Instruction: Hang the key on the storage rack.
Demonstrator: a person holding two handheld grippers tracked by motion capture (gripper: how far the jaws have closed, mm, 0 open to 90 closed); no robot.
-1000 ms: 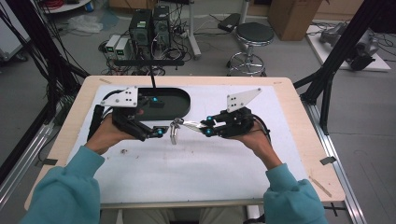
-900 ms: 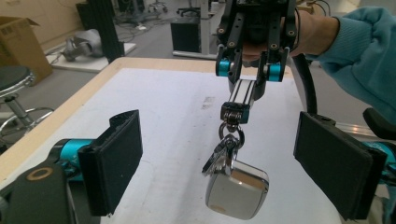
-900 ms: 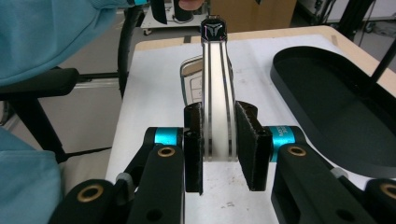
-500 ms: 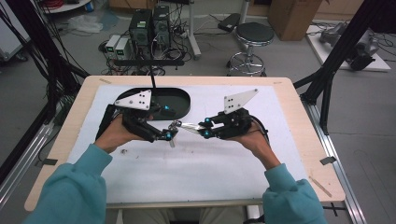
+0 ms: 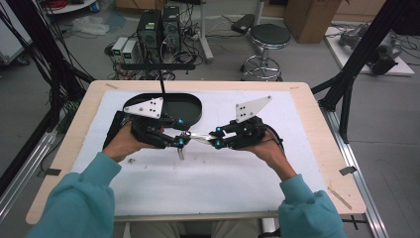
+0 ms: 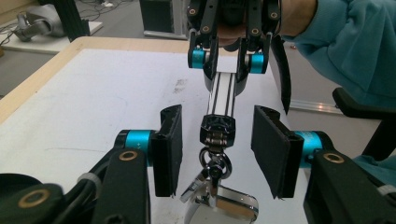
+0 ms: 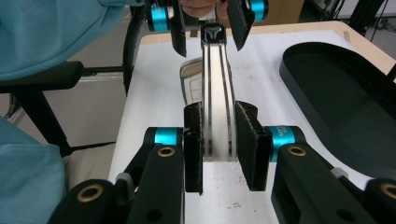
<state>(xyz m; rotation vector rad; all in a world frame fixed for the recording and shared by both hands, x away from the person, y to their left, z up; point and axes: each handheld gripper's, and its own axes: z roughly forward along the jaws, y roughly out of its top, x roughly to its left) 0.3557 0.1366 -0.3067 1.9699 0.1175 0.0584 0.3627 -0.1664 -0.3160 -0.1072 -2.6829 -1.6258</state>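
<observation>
While right gripper (image 5: pixel 214 139) grips the strip (image 7: pixel 217 88) level, left gripper (image 5: pixel 181 139) fingers close around it, untouching

- The white mat (image 5: pixel 208 183) on the table lies bare between the two forearms and the near edge, leaving open room there.
- A black oval tray (image 5: pixel 190 106) sits at the far left of the mat, just behind the left gripper (image 5: pixel 179 142), blocking passage that way.
- The right gripper (image 5: pixel 216 139) holds a silver bar (image 7: pixel 217 93) level across the middle gap; the left gripper's jaws, which have just been closing, stand either side of its black end without touching.
- A shiny clip (image 6: pixel 219 198) hangs below that end, near the mat.
- To the right of the right hand, the mat is free.
</observation>
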